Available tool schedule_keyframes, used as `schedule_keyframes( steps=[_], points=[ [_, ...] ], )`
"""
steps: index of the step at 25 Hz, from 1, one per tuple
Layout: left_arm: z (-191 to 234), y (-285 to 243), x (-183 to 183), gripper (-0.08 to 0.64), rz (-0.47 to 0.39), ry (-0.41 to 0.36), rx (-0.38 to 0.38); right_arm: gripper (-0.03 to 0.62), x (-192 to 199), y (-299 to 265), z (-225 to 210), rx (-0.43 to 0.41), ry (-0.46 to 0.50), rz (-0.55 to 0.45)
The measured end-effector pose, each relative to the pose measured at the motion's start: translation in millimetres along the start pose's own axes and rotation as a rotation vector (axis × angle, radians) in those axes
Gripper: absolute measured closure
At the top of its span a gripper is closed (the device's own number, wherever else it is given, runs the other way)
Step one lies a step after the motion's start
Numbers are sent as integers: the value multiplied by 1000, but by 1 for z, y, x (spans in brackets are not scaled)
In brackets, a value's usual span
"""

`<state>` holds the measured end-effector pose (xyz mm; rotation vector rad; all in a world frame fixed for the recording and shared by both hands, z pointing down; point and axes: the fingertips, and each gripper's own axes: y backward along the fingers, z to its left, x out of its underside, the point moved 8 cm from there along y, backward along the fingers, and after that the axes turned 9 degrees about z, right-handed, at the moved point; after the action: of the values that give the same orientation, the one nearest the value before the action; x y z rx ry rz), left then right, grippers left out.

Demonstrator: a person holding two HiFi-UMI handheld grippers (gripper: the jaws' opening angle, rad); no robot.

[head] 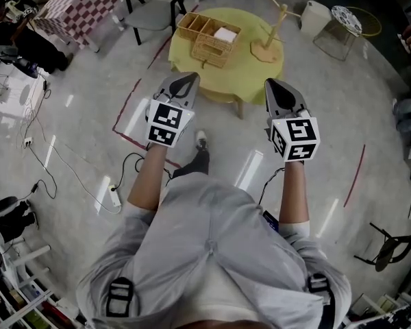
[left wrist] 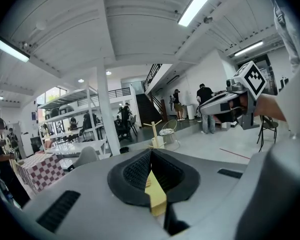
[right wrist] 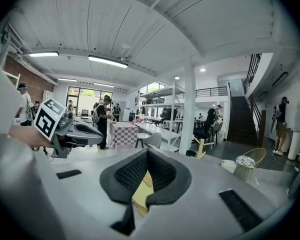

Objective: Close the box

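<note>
Yellow cloth (head: 227, 81); tan wicker box (head: 207, 48) with something white inside, perhaps paper. Left gripper (head: 190, 79) and right gripper (head: 272, 84): grey, black-and-white square markers. Far table (head: 75, 9): red-and-white checks

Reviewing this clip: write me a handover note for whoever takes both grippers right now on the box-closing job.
Left gripper: jaws together, holding nothing, held in the air short of the table.
Right gripper: the same, jaws together and empty.
The wicker box sits on the yellow round table, ahead of both grippers and beside a wooden stand. It looks open: its inside shows, with something white in it.
Done: nothing; neither gripper touches the box.
Left: step up to the table, find the lid and close it.
</note>
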<state>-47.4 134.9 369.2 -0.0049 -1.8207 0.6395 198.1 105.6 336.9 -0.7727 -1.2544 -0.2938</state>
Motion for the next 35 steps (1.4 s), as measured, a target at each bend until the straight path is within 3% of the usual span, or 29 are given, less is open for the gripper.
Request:
schedule_keyframes(
  steps=[8, 18, 24, 31, 33, 35],
  points=[
    [83, -75, -20, 531, 7, 10, 17, 569, -41, -100, -32, -6, 3, 20],
    [155, -158, -14, 531, 55, 44, 59, 569, -55, -201, -59, -12, -29, 91],
    [184, -202, 7, 529, 105, 73, 104, 569, -52, -252, -64, -10, -32, 163],
    [187, -249, 55, 526, 207, 125, 171, 569, -31, -293, -70, -28, -38, 230],
    [182, -262, 72, 453, 254, 146, 193, 569, -24, -299, -73, -38, -37, 249],
    [178, -275, 87, 451, 298, 163, 214, 569, -19, -306, -77, -46, -42, 263]
  ],
)
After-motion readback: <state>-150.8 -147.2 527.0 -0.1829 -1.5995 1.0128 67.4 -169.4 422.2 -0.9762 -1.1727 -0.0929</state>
